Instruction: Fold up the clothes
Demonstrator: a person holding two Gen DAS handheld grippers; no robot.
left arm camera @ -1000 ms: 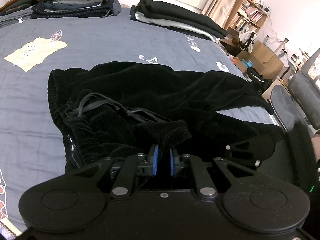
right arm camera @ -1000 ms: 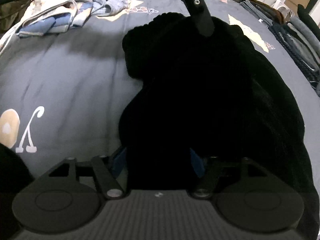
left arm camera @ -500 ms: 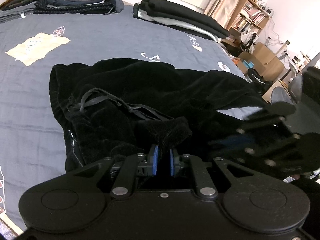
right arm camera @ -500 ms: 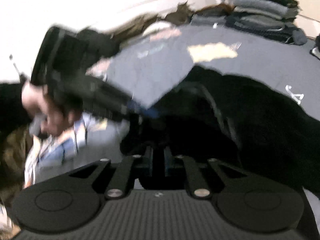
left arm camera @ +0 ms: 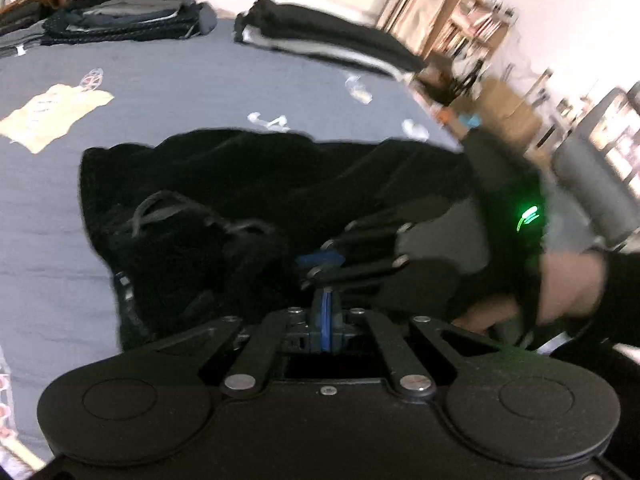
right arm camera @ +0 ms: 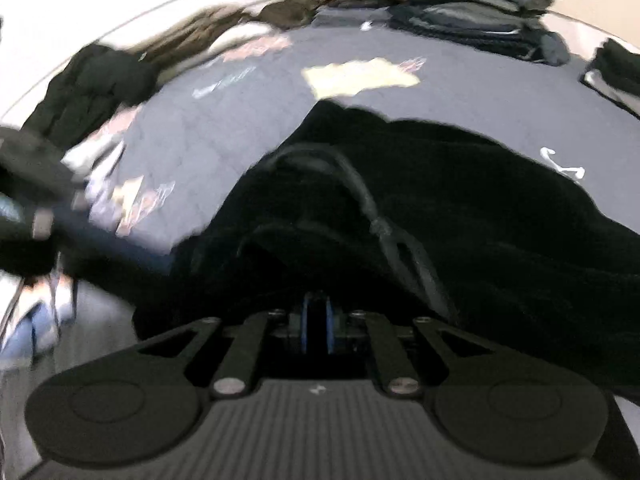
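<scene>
Bedroom, grey bedspread [left arm camera: 180, 92] | black velvety drawstring trousers [left arm camera: 260, 176] crumpled mid-frame, waist cord [right arm camera: 372, 200] lower centre | left gripper [left arm camera: 326, 318] pads pressed together, nothing seen between | right gripper [right arm camera: 316, 330] nearly closed; grasping cloth? cannot tell | folded stacks [left arm camera: 132, 8] upper left, likely kept clear of the working space.
</scene>
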